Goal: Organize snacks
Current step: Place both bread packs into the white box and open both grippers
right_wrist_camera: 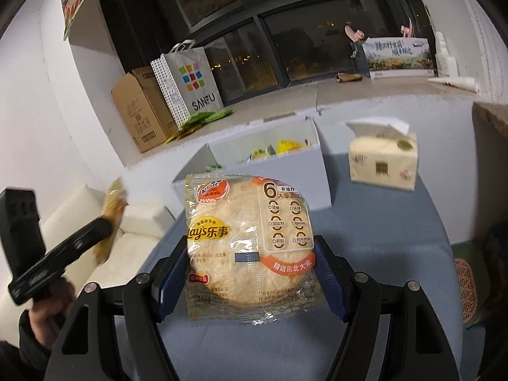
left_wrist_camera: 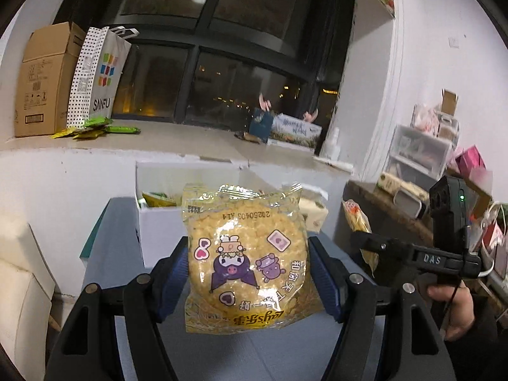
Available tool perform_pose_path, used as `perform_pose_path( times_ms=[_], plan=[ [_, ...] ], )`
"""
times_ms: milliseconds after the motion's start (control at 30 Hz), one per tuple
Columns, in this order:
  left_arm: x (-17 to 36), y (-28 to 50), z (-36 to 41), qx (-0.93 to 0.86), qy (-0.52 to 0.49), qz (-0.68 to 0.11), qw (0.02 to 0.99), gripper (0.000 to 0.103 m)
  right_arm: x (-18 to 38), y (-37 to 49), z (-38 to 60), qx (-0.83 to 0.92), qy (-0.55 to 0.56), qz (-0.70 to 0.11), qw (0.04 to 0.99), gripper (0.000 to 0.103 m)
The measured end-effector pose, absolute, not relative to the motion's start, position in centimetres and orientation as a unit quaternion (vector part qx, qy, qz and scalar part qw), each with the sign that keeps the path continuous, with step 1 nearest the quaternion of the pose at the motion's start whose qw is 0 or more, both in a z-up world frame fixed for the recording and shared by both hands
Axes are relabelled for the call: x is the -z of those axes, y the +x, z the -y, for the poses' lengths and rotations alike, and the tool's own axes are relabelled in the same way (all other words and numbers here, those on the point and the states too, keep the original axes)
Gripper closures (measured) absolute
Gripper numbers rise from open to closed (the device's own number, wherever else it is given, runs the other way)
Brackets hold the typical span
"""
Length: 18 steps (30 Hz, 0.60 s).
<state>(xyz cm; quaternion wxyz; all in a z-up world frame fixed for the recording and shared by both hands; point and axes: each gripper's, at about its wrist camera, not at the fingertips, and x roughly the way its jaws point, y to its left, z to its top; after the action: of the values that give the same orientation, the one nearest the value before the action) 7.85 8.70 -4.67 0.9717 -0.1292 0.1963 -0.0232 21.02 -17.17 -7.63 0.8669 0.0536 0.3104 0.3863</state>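
Left gripper (left_wrist_camera: 247, 273): its blue pads are clamped on the two sides of a yellow rice-cracker packet (left_wrist_camera: 246, 263), printed with cartoon figures and seen upside down, which hangs clear above the grey-blue bench (left_wrist_camera: 104, 254). Right gripper (right_wrist_camera: 250, 270): its pads are likewise pressed against the edges of a second packet, a pale round rice cracker in a clear Lay's wrapper (right_wrist_camera: 250, 247), held upright over the bench. Beyond both packets stands an open white box (right_wrist_camera: 279, 171) at the far edge of the bench, with green and yellow snack packets visible inside. A soft pack of tissues (right_wrist_camera: 382, 165) sits on the bench to the right of the box, well apart from it. Behind, on the window ledge (left_wrist_camera: 190, 139), stand a cardboard carton (left_wrist_camera: 44, 82) and a dotted SANFU paper bag (left_wrist_camera: 98, 76), side by side, with green sachets (left_wrist_camera: 95, 127) lying at the foot of the bag.
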Motion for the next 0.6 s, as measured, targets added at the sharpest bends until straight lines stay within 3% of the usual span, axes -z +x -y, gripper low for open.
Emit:
perform_pose_path(
  times_ms=[367, 600],
  plan=[
    [0.2, 22.0, -15.3, 0.001, -0.130, -0.206, 0.970, 0.028, 0.3, 30.6, 10.0, -0.391, 0.061, -0.294, 0.870, 0.025],
    [1.2, 28.8, -18.4, -0.025, -0.125, -0.245, 0.961, 0.024, 1.0, 38.6, 4.6, -0.379, 0.021, -0.339, 0.861, 0.025]
  ],
)
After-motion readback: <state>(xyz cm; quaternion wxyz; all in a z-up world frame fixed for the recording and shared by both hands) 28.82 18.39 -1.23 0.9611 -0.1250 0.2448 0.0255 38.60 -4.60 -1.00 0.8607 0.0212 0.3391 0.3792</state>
